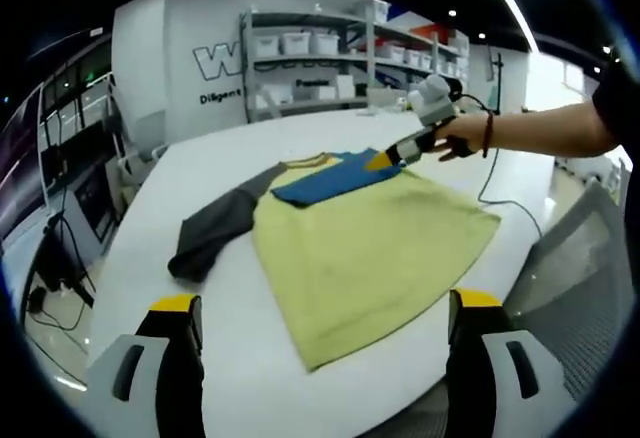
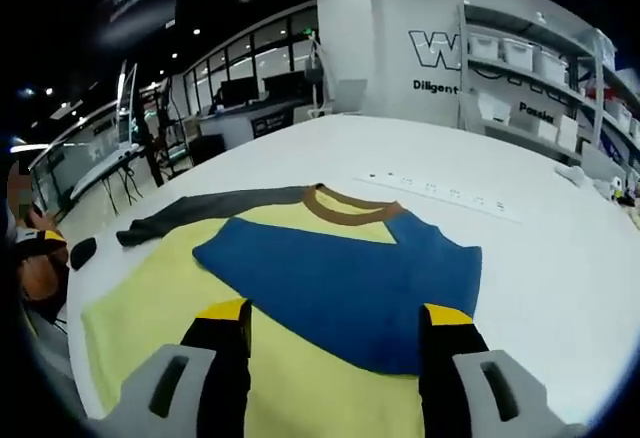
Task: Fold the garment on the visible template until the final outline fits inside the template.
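Hovering my right gripper (image 2: 333, 343), jaws apart w/ nothing held, over the blue sleeve (image 2: 345, 278) folded across the yellow garment (image 1: 370, 248). Left gripper (image 1: 325, 358) open, farther off; grey sleeve (image 1: 215, 228) ahead-left, unfolded.

Your T-shirt (image 1: 370, 248) lies flat on the counter (image 1: 180, 183), reaching close to its near edge in the left gripper view. One sleeve (image 1: 215, 228) stretches out beside the body toward the counter's left side. Your right claw (image 1: 385, 161) sits over the collar end, toward the far edge. Shelves (image 1: 320, 63) stand beyond the counter's far edge.
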`<state>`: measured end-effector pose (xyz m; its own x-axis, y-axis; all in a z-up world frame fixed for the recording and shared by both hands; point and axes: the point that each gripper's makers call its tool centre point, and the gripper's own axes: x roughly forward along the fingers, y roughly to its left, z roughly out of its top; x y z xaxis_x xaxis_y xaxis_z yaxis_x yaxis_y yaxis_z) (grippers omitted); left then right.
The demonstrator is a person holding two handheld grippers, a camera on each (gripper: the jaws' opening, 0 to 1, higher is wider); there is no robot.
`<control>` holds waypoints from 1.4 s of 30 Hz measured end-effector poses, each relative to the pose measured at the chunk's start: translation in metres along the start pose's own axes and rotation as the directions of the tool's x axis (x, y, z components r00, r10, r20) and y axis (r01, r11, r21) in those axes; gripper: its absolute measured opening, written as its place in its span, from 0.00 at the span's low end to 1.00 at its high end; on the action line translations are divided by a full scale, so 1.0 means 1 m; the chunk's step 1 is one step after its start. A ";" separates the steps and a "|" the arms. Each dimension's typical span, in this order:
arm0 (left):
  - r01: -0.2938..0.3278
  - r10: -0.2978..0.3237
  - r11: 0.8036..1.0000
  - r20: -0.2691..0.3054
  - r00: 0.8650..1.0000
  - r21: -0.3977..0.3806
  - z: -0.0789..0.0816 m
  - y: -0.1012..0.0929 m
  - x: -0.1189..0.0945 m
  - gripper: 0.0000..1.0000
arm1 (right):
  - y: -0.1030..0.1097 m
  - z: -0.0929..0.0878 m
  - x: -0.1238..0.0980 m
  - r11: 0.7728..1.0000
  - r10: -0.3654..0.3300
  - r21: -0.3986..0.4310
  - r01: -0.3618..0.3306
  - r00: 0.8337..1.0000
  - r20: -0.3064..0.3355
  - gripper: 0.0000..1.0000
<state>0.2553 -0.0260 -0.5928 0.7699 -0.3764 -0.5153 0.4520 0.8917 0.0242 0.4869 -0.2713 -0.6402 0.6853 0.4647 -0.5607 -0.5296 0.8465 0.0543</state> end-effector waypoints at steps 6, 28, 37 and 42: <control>0.011 -0.010 1.000 -0.006 1.000 0.024 0.000 -0.003 0.001 0.98 | -0.014 -0.012 -0.010 1.000 -0.014 -0.027 0.014 1.000 -0.009 0.63; 0.025 -0.025 1.000 -0.015 1.000 0.007 -0.002 -0.005 0.002 0.96 | -0.063 -0.038 -0.025 0.971 -0.116 -0.218 0.095 0.990 -0.086 0.22; 0.021 -0.021 1.000 -0.019 1.000 -0.006 -0.003 -0.004 0.002 0.94 | -0.066 -0.043 -0.020 0.973 -0.106 -0.214 0.081 0.989 -0.105 0.06; 0.018 -0.018 1.000 -0.024 1.000 -0.003 -0.003 -0.003 0.002 0.94 | -0.066 -0.043 -0.023 0.974 -0.117 -0.206 0.096 0.989 -0.091 0.00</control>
<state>0.2536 -0.0287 -0.5968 0.7506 -0.3861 -0.5362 0.4643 0.8856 0.0123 0.4841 -0.3490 -0.6666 0.6943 0.3371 -0.6358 -0.5530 0.8153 -0.1717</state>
